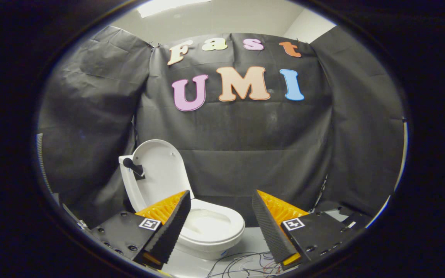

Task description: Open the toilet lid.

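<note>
A small white toilet (211,227) stands on the pale floor against the black cloth wall. Its lid (160,170) is raised upright, leaning back toward the tank side, and a black handle (131,165) sticks out from its left edge. The seat and bowl (207,222) lie uncovered. My gripper (222,200) is open, its orange and black fingers (172,224) spread wide with nothing between them. The left finger partly hides the toilet's left side; the bowl sits just beyond and between the fingers, and the lid is apart from them.
Black cloth (245,154) hangs behind and on both sides of the toilet. Thin loose wires (242,262) lie on the pale floor (251,239) just ahead of the fingers, right of the toilet's base.
</note>
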`<state>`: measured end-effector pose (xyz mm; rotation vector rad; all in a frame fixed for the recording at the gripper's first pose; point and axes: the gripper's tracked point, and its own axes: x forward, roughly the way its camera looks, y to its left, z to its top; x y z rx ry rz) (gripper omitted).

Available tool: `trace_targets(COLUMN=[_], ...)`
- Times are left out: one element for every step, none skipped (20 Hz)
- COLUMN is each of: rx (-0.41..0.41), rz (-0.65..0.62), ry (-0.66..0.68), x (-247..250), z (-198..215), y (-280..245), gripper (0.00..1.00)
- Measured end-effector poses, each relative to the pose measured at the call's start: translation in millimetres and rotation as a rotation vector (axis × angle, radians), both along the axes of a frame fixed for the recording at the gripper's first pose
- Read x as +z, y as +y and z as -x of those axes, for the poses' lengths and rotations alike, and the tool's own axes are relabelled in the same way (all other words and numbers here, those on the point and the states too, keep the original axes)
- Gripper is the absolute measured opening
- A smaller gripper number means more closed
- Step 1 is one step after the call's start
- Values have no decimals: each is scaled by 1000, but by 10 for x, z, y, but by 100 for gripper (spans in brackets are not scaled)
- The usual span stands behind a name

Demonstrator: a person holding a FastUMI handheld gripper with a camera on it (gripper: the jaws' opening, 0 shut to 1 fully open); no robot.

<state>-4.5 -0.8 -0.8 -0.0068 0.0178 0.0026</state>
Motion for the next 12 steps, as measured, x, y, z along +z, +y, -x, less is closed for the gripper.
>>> trace_targets(rx=[0,0,-1,0,0,0,0,0,0,0,0,0], rz=[0,0,0,0,0,0,0,0,0,0,0,0], ry=[-1,0,0,-1,-1,0,0,-1,-1,0,0,-1], x=[-1,-5,-9,3,-7,-10,-5,4,-10,-12,-2,-2], z=[0,-5,2,-1,1,-1,3,-1,4,3,1,0], y=[2,6,1,-2,3,4,0,0,4,6,2,3], gripper=[98,98,98,98,98,98,98,98,98,98,98,98])
